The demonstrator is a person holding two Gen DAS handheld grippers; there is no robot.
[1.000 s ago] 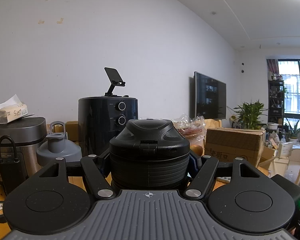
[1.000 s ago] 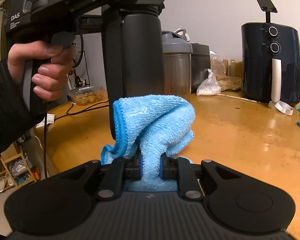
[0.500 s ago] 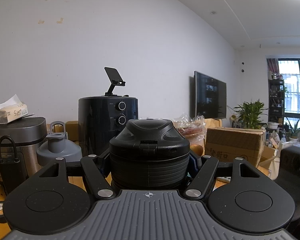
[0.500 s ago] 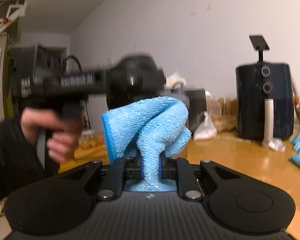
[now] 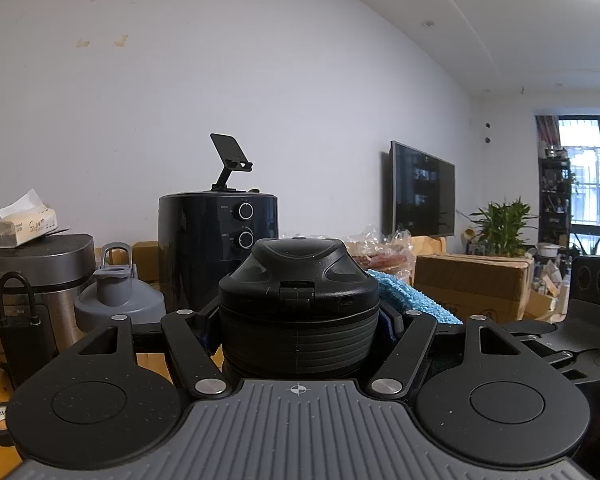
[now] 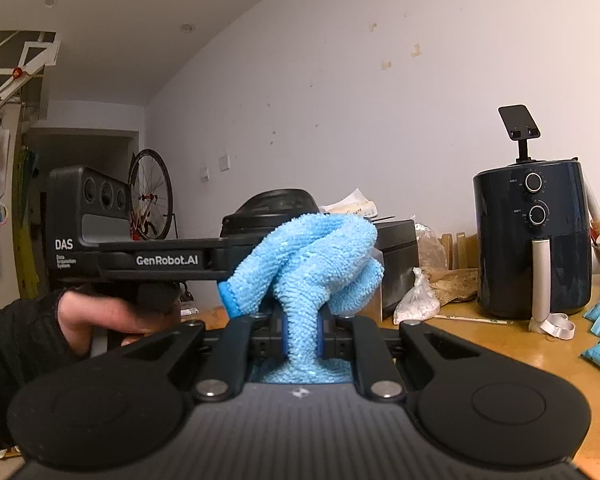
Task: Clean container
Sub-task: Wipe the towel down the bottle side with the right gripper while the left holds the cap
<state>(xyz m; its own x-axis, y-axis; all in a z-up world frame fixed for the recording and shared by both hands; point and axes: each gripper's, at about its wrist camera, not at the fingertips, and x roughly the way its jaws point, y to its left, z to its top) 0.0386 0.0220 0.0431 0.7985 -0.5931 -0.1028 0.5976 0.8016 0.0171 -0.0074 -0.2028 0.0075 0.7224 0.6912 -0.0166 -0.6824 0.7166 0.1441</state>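
A: Blue cloth (image 6: 308,264) — who has it?
B: The right gripper (image 6: 302,334); its fingers pinch it nearly closed, beside the black container (image 5: 298,300).
A: And that?
B: Upright, clamped between the left gripper (image 5: 298,322) fingers, above the worktop (image 6: 480,344).

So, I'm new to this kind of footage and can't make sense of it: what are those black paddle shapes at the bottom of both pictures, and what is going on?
There is no robot here. A person holds a handheld two-finger gripper in each hand, and each gripper carries a wide-angle camera looking along its fingers. The black shapes are the gripper's own body.

The left gripper is shut on a black bottle, seen at its lid. The right gripper is shut on a blue cloth, raised beside the bottle's top, presumably to wipe it. Its view also shows the left gripper from the side, with the person's hand on the handle.

On the wooden table stand an air fryer, a rice cooker and a grey shaker.
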